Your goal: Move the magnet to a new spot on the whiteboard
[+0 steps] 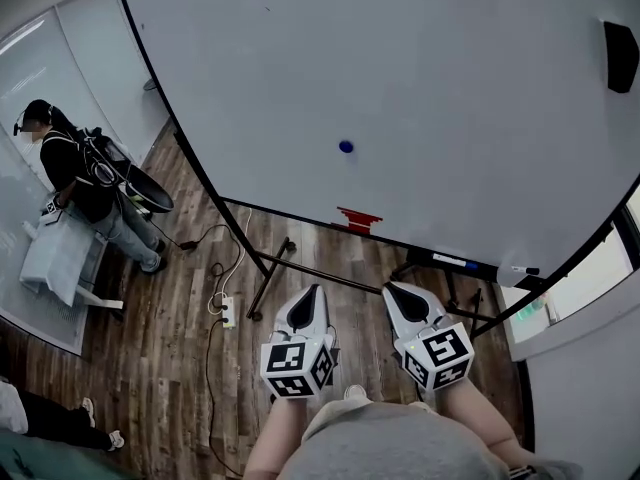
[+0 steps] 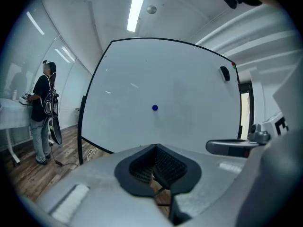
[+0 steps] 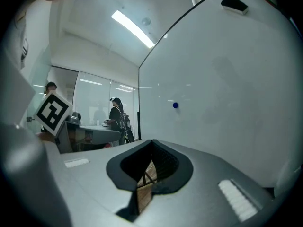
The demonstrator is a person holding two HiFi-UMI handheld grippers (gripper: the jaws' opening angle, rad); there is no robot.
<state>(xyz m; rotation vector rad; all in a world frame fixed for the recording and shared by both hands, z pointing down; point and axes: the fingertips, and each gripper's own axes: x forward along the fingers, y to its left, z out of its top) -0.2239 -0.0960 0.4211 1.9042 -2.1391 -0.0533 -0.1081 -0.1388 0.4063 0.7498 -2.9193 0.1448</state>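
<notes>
we look steeply down at a large whiteboard (image 1: pixel 450 88) on a black stand, set over a wood plank floor (image 1: pixel 170 358). the magnet (image 1: pixel 346 147) — a small round blue dot — sits alone near the middle of the board, well apart from both grippers. a black eraser (image 1: pixel 620 56) clings near the board's upper right corner, and a red patch (image 1: pixel 358 218) sits at its lower edge. we hold the left gripper (image 1: pixel 313 290) and the right gripper (image 1: pixel 392 288) side by side below the board, pointing toward it and touching nothing. the left gripper's jaws are pressed together with nothing between them; the right gripper's jaws seem closed and empty too — only a thin sliver of floor shows behind their tips. at far left a person (image 1: pixel 75 173) in a dark top stands at a white table (image 1: pixel 55 258), well away from the board.
</notes>
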